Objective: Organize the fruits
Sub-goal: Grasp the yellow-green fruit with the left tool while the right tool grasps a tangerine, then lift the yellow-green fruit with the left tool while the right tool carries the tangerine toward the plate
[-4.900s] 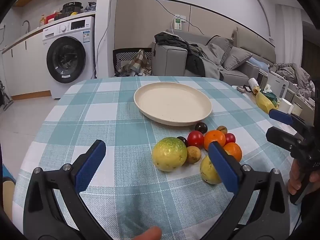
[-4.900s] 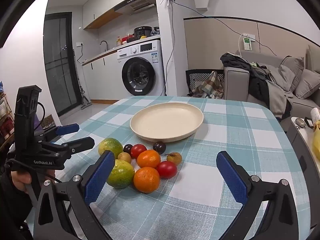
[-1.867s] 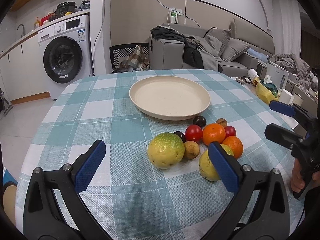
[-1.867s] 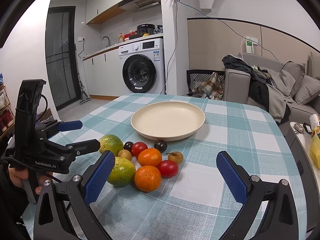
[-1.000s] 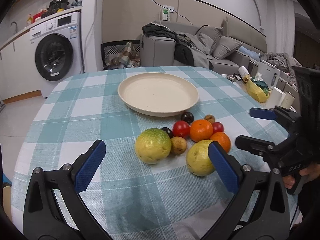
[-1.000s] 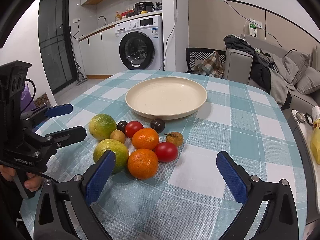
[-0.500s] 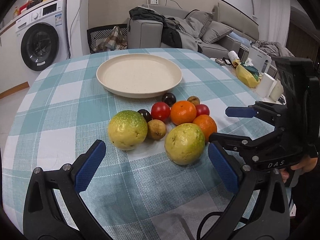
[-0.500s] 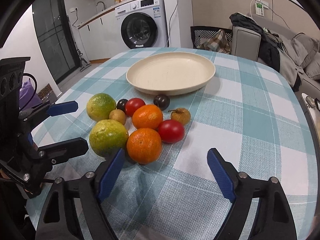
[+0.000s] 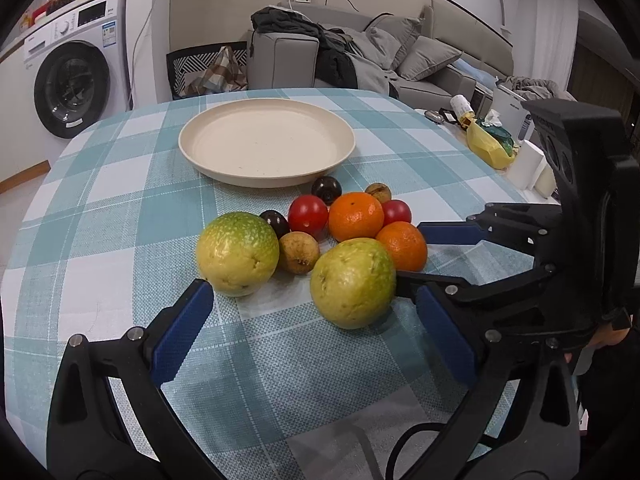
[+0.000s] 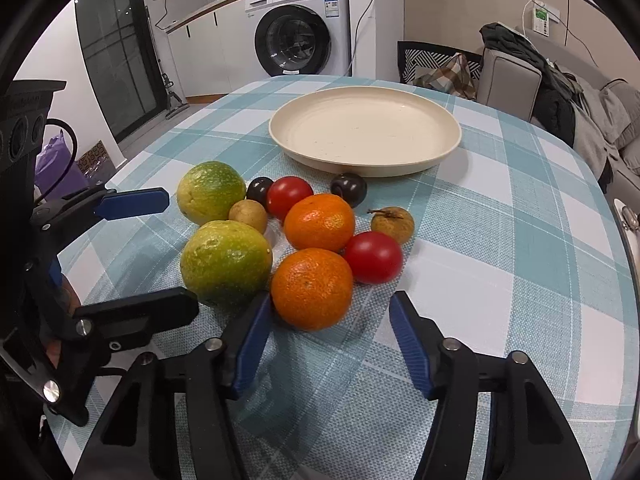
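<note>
The near orange (image 10: 312,289) sits on the checked cloth (image 10: 500,248) at the front of a tight cluster, touching the second orange (image 10: 319,222) behind it and the near tomato (image 10: 373,257) on its right, with the near green fruit (image 10: 226,262) just beside it on the left. The right gripper (image 10: 326,344) is spread open and holds nothing, its pads reaching either side of that orange but not yet around it. The left gripper (image 9: 316,336) is likewise open and empty, low before the near green fruit (its far twin (image 9: 237,253) sits by the left pad). Crowding is the main risk: the right gripper's left pad is wedged close between orange and green fruit, so closing may shove the green one or pinch both. A round orange gripped off-centre could squirt forward into the tomatoes and plums (image 10: 349,189) and scatter them, perhaps off the table. The two grippers are also nearly touching, and I judge a collision likely if both close together. The plate (image 10: 448,148), bare beyond the cluster, is presumably the goal; a careless carry could clip its rim.
</note>
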